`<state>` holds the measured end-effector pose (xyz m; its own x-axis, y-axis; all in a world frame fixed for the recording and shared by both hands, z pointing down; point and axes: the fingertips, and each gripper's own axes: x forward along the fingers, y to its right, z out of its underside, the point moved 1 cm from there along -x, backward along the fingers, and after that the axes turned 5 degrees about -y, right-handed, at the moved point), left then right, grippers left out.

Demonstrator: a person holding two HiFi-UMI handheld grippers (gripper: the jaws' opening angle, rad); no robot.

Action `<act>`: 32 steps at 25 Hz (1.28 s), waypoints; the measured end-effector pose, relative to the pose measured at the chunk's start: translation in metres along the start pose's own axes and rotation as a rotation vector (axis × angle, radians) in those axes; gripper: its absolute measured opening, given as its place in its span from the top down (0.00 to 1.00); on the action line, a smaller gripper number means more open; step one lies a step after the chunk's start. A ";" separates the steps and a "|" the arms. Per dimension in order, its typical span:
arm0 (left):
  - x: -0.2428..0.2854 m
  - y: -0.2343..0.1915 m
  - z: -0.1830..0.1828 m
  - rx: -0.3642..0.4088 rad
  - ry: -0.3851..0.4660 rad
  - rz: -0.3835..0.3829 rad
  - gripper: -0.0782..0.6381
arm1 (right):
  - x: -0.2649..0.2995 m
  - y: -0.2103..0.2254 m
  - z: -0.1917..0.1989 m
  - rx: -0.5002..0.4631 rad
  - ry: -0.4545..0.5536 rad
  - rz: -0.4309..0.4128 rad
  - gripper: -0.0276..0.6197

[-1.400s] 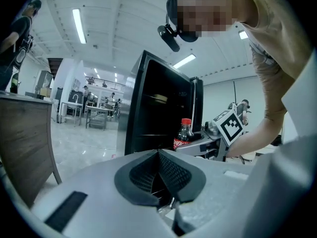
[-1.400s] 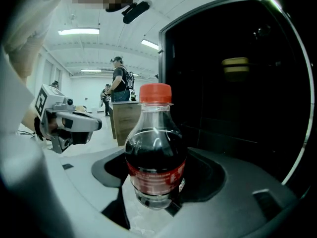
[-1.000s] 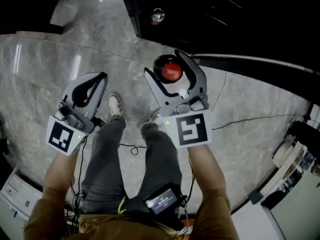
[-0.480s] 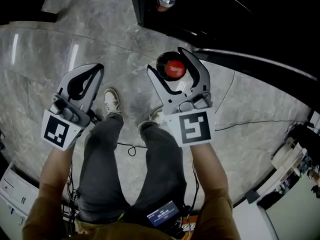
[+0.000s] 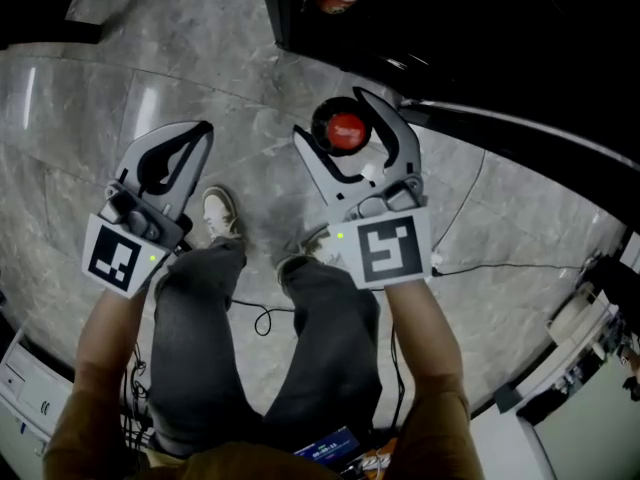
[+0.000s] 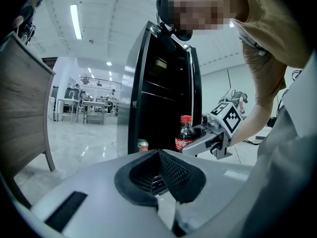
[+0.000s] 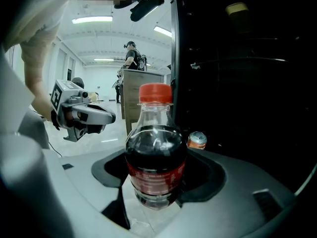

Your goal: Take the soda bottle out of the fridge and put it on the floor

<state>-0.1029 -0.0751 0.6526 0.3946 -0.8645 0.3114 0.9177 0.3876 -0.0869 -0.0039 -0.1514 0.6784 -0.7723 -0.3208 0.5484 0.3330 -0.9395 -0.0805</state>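
While the right gripper (image 5: 333, 120) pinches the bottle (image 5: 346, 131) upright at its label, clear of the fridge (image 5: 470, 28) at 1 o'clock, the left gripper (image 5: 196, 138) hangs at 9 o'clock, jaws pressed together on nothing. The bottle is in the air above the floor (image 5: 250, 98), at 12 o'clock from the person's shoes (image 5: 222, 213). Only the lowering seems left. The smooth round body could slide or tilt in the jaws. Released before its base meets the floor, it would likely drop and topple.
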 end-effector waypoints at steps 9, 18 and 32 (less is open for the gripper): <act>0.034 -0.009 0.056 0.023 -0.005 0.034 0.89 | 0.049 0.002 0.059 -0.009 -0.009 -0.016 0.50; 0.086 -0.012 0.115 0.037 -0.028 0.111 0.89 | 0.098 0.016 0.109 0.034 -0.008 -0.058 0.50; 0.159 -0.027 0.211 0.051 0.012 0.188 0.89 | 0.171 0.025 0.209 -0.044 -0.028 -0.076 0.50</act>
<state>-0.0743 -0.1553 0.9039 0.5601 -0.7787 0.2827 0.8242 0.5584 -0.0947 -0.0143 -0.2049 0.9446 -0.7786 -0.2454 0.5775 0.2496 -0.9655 -0.0738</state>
